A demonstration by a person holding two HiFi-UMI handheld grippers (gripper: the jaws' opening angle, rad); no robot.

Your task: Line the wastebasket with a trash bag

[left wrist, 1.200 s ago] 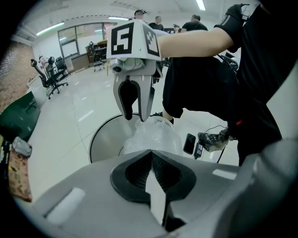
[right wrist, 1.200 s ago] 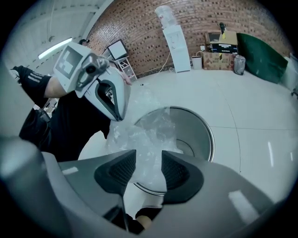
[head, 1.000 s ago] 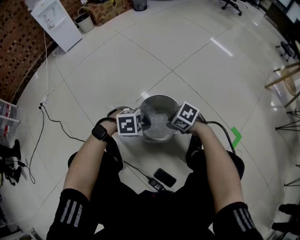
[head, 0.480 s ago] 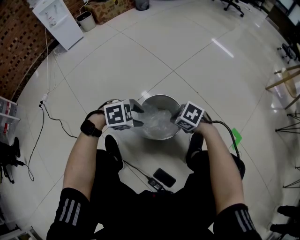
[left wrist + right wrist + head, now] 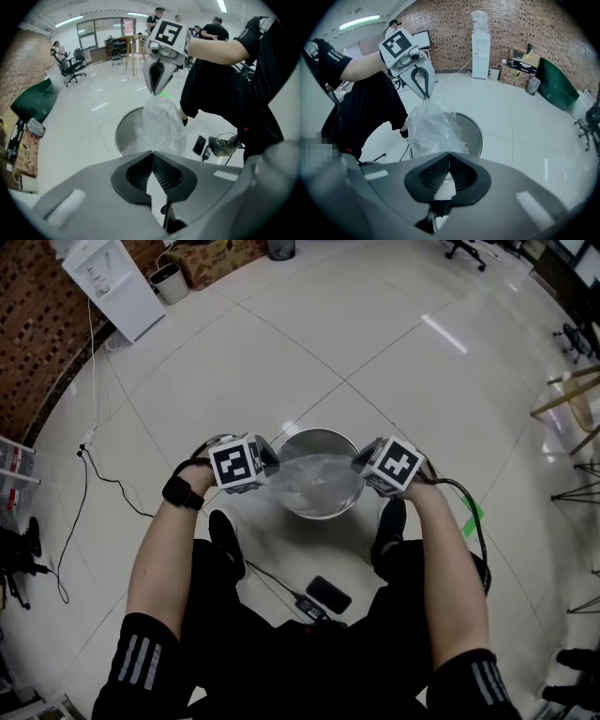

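A round metal wastebasket (image 5: 323,507) stands on the tiled floor between the person's feet. A clear trash bag (image 5: 314,476) is stretched over its mouth, and its lower part hangs into the basket. My left gripper (image 5: 272,465) is shut on the bag's left edge, above the basket's left rim. My right gripper (image 5: 359,465) is shut on the right edge. In the left gripper view the bag (image 5: 161,126) rises from my shut jaws to the right gripper (image 5: 157,89), over the basket (image 5: 123,136). The right gripper view shows the bag (image 5: 431,129), the left gripper (image 5: 424,91) and the basket (image 5: 477,133).
A black phone (image 5: 330,594) and a cable lie on the floor near the person's legs. Shoes (image 5: 223,538) flank the basket. A green tape mark (image 5: 472,512) is at the right. A white water dispenser (image 5: 112,282) and a small bin (image 5: 169,282) stand far left.
Both grippers have risen and moved apart, the left one going leftward. The bag, earlier bunched in the basket, is now pulled up and spread between them.
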